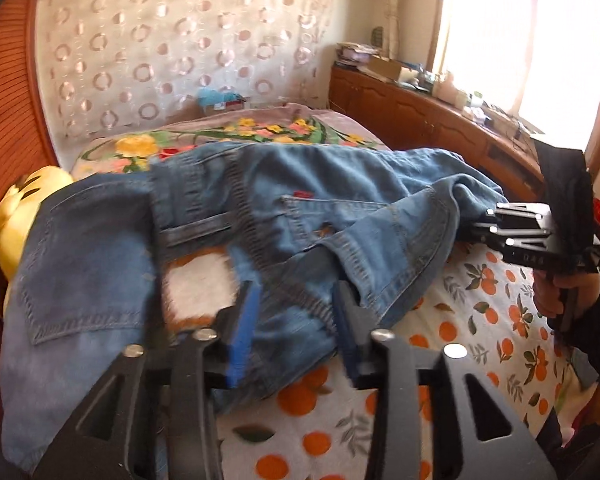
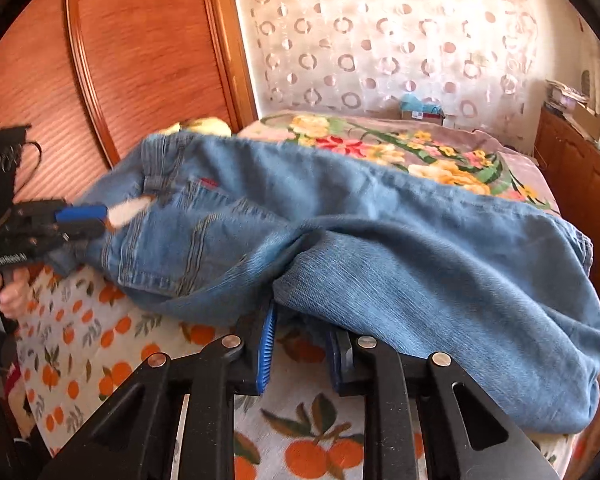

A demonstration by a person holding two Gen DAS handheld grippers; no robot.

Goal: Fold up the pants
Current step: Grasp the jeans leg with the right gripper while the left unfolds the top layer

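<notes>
Blue denim pants [image 1: 284, 216] lie rumpled across a bed with an orange-print blanket [image 2: 100, 344].
Left gripper [image 1: 296, 320] fingers, parted, straddle the waistband; right gripper [image 2: 300, 344] fingers, parted, straddle a leg fold.

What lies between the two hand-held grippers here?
Only the jeans, bunched on the orange-print blanket; the right wrist view shows them spanning from the left hand-held gripper to the right.

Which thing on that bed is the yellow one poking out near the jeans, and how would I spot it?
Start at the wooden headboard, then drop to the bed's edge beside it. There a soft yellow toy peeks from under the waist end of the blue jeans. It is plain yellow, unlike the orange-printed sheet and flowered blanket.
</notes>
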